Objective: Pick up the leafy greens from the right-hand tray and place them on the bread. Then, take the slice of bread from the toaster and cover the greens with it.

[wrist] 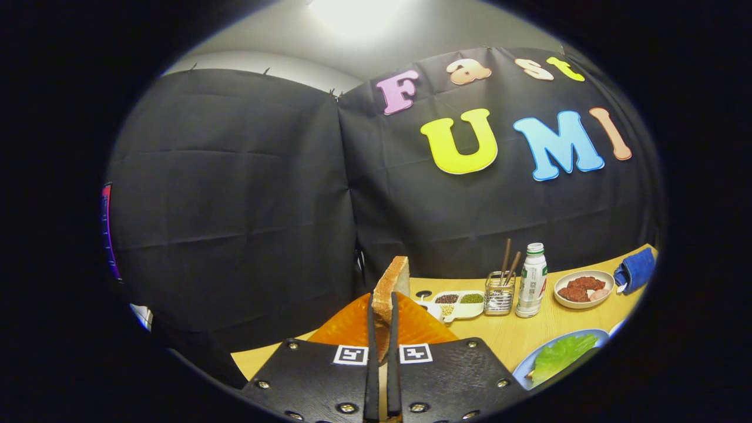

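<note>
Both fingers (372, 329) clamp bread slice (390, 294) — upright.

Green leaves (561, 355), orange toaster (352, 326)

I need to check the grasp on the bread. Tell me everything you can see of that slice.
The bread slice stands on edge between the fingers of the tool, which press on it from both sides. It shows a brown crust along its narrow side and a pale, porous crumb face. It looks dry and firm, unbroken, tilted slightly. It is held above an orange plate; nothing else touches it.
</note>
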Demonstrator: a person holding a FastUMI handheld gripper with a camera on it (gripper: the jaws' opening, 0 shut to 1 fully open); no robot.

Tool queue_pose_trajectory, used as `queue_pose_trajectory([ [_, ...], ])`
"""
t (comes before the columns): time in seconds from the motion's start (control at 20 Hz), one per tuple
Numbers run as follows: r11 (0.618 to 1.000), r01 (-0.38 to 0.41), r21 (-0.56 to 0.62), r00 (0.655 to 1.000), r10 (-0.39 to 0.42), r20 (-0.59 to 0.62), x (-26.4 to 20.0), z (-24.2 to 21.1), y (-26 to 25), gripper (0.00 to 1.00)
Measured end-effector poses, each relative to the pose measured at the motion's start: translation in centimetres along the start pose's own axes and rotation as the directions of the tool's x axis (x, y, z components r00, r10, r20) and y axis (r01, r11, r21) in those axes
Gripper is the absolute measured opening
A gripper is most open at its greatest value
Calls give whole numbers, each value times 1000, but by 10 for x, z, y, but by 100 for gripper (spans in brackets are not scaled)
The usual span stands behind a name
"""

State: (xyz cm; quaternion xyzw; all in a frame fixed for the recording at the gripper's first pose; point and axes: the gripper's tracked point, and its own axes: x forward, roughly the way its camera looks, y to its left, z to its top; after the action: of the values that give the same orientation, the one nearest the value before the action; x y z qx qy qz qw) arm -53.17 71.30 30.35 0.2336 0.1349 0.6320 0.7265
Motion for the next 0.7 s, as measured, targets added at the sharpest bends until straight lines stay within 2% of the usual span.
queue_pose_trajectory([
  [0.1, 1000, -8, 14, 999, 8, 33, -9, 17, -1, 5],
  [0.3, 1000, 25, -14, 997, -24, 73, -29, 39, -25, 5],
  [0.7, 984, 164, -70, 984, -158, 84, -71, 47, -105, 5],
])
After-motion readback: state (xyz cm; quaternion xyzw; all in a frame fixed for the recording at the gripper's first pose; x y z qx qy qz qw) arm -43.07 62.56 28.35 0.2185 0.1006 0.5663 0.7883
